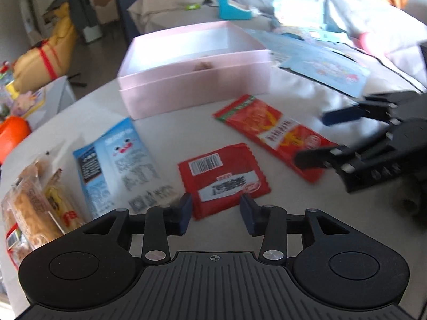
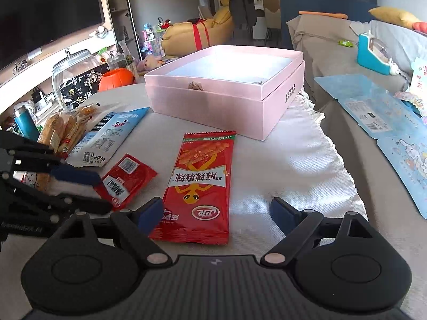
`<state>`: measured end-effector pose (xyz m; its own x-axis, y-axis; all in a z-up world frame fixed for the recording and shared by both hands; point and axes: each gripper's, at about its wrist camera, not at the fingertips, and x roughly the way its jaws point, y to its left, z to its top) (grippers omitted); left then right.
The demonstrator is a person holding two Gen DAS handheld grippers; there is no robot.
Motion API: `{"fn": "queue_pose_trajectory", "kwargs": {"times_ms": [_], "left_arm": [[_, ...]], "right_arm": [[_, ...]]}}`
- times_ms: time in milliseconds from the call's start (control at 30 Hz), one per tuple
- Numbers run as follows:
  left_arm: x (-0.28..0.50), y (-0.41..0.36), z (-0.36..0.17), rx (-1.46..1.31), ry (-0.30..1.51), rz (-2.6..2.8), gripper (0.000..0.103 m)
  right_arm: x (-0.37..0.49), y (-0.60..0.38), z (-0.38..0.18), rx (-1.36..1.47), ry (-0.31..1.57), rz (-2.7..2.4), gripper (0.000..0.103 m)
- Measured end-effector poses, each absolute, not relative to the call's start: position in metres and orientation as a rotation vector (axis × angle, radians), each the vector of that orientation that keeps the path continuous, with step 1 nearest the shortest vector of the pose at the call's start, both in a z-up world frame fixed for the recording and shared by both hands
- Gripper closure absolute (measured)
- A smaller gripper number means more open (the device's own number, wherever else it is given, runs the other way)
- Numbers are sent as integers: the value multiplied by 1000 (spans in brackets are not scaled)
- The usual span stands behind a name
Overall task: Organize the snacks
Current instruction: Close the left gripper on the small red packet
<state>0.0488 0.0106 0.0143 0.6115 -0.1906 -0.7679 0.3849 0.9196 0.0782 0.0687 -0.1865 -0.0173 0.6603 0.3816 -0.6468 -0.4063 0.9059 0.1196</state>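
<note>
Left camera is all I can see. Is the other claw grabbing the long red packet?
Observer: No. The right gripper is open. The long red packet lies flat, its near end between the fingers.
Operator: Is there writing on the pink box?
Observer: Yes, the pink box has dark print on its right side wall.
Operator: What's behind the bread packs?
Observer: Beyond the bread packs, off the table, stands a big glass jar with a lid.

Four flat snack packets before an open, nearly empty pink box.
</note>
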Motion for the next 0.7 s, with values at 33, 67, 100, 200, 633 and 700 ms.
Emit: {"fn": "queue_pose_trajectory", "kwargs": {"times_ms": [33,67,100,200,633,700], "left_arm": [[53,13,15,233,858,-329,56],[56,15,15,218,862,-316,56],[58,16,15,212,863,-303,55],[62,17,16,199,862,-292,55],[67,21,28,139,808,-459,58],[69,17,31,179,788,-480,58]], "right_arm": [[69,-186,-17,-38,723,445,15],[68,-186,-17,-41,723,444,15],[69,-186,-17,-40,724,444,15],[69,-186,-17,-40,724,445,15],[68,-185,-18,-43,725,447,13],[69,-185,-18,-41,726,449,12]]}}
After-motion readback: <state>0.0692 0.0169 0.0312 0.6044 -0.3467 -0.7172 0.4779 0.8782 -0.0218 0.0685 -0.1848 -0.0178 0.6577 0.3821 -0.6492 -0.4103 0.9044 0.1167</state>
